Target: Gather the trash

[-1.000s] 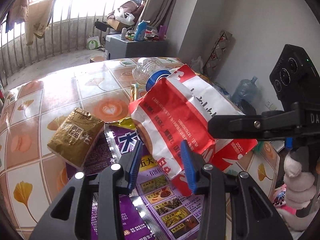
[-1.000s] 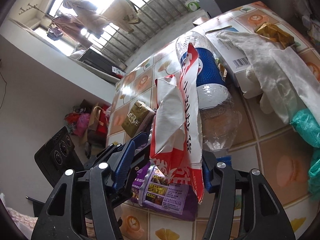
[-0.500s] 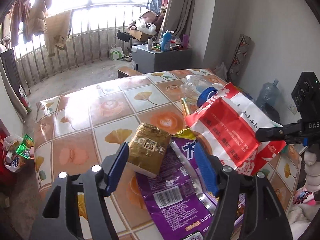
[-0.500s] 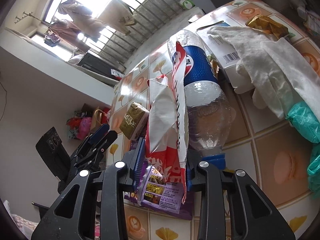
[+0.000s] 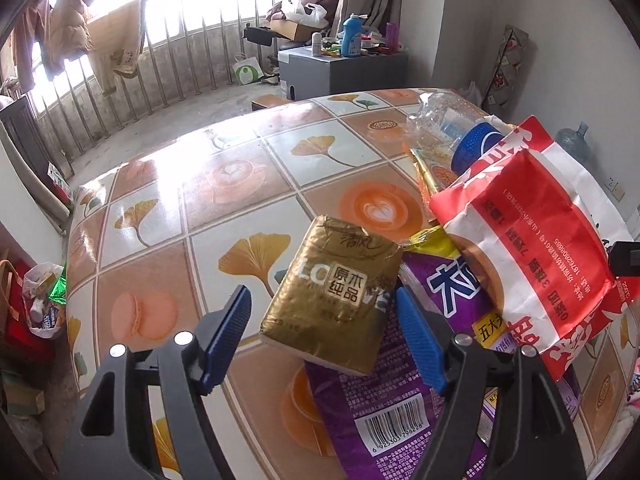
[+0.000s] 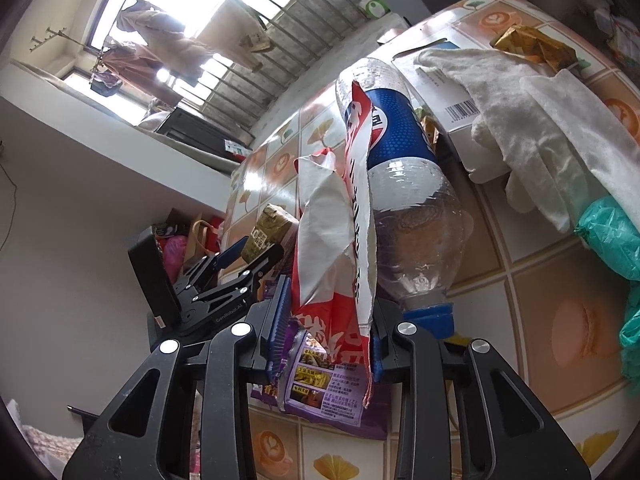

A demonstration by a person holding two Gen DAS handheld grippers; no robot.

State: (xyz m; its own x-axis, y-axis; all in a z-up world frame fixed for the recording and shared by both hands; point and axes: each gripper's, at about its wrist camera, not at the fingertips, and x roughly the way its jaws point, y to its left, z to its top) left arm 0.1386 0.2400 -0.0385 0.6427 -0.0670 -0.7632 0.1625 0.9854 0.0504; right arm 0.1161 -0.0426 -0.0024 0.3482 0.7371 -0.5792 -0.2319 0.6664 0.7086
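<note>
Trash lies heaped on the tiled surface (image 5: pixel 240 184): a gold tissue pack (image 5: pixel 336 292) at centre of the left wrist view, overlapping a purple wrapper (image 5: pixel 384 408) at lower right. The left gripper (image 5: pixel 322 332) has just been opening; its jaws stand wide either side of the pack, apparently not touching it. The right gripper (image 6: pixel 326 328) has its jaws clamped on a red-and-white bag (image 6: pixel 340 240), at frame centre, beside a plastic bottle (image 6: pixel 404 184).

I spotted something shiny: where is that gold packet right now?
In the left wrist view the gold packet lies on the tiled table, between the open jaws, its right edge overlapping the purple wrapper.
</note>
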